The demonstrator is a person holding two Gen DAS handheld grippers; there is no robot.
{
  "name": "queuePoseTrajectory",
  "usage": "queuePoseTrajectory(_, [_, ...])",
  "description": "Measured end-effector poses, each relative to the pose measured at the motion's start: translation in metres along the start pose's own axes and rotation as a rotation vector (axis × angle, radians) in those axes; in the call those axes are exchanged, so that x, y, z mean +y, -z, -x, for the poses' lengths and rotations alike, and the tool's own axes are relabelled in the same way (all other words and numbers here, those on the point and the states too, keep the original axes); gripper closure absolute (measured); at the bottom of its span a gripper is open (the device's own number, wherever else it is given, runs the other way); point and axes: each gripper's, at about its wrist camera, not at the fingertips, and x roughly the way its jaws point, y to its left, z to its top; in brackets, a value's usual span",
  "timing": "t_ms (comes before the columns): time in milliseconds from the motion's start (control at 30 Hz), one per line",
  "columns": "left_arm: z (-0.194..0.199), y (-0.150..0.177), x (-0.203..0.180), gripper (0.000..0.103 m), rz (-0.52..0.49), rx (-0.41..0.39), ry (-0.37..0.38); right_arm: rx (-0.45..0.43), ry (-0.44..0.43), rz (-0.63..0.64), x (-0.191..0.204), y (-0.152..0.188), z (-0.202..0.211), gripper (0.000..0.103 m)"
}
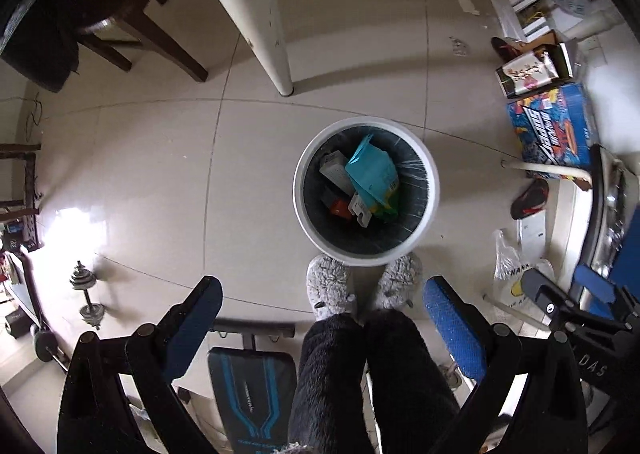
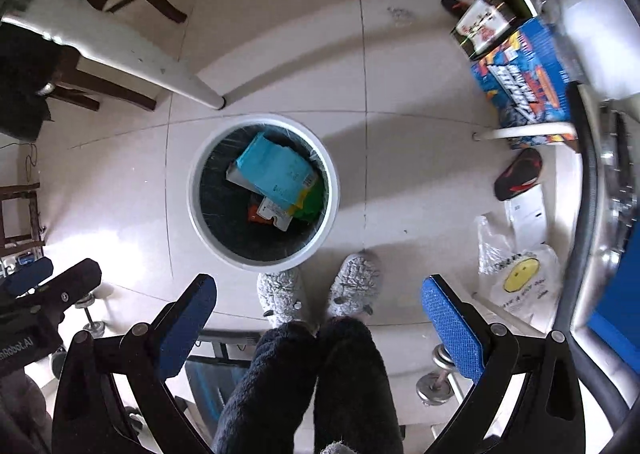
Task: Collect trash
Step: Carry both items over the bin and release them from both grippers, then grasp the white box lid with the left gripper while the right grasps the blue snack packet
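Both grippers are hanging above the floor, looking straight down at the bin (image 1: 366, 191), which is standing just in front of the person's slippers (image 1: 330, 288). The left gripper (image 1: 322, 304) and the right gripper (image 2: 318, 304) are each spreading their jaws wide, with nothing between them. Trash is lying inside the bin: a teal packet (image 2: 276, 170) is covering a white box and smaller scraps, partly hiding them and making them hard to tell apart

One white bin (image 1: 431, 190), two grey slippers (image 1: 329, 290), two open grippers (image 1: 322, 318), one blue box (image 1: 550, 132), one smiley bag (image 2: 520, 282)
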Motion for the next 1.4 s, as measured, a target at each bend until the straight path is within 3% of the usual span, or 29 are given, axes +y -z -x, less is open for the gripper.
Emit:
queuePoseTrajectory(533, [0.185,0.037,0.006,0.000,-0.068,-0.125,-0.002,-0.066,-0.049,-0.026,0.017,0.057,0.217,0.000])
queuePoseTrajectory(767, [0.255,0.000,-0.002,0.000,-0.040,-0.257,-0.009,-0.133,-0.149,-0.053,0.019,0.038,0.295,0.000])
queuePoseTrajectory(1000, [0.309,-0.095,-0.044,0.000,-0.028,-0.407,-0.058,-0.246,-0.205,-0.155,-0.024,-0.054,0.359,0.000])
queuePoseTrajectory(1100, [0.331,-0.159,-0.082,0.000,-0.040,-0.452,-0.059,-0.278,-0.183,-0.214,-0.062,-0.113,0.380,0.000])
queuePoseTrajectory(1233, [0.350,-0.236,-0.140,0.000,-0.040,-0.488,-0.097,-0.319,-0.139,-0.339,-0.141,-0.202,0.402,0.000])
queuePoseTrajectory(1400, [0.338,-0.326,-0.224,0.000,-0.080,-0.459,-0.142,-0.284,-0.071,-0.532,-0.262,-0.304,0.396,0.000])
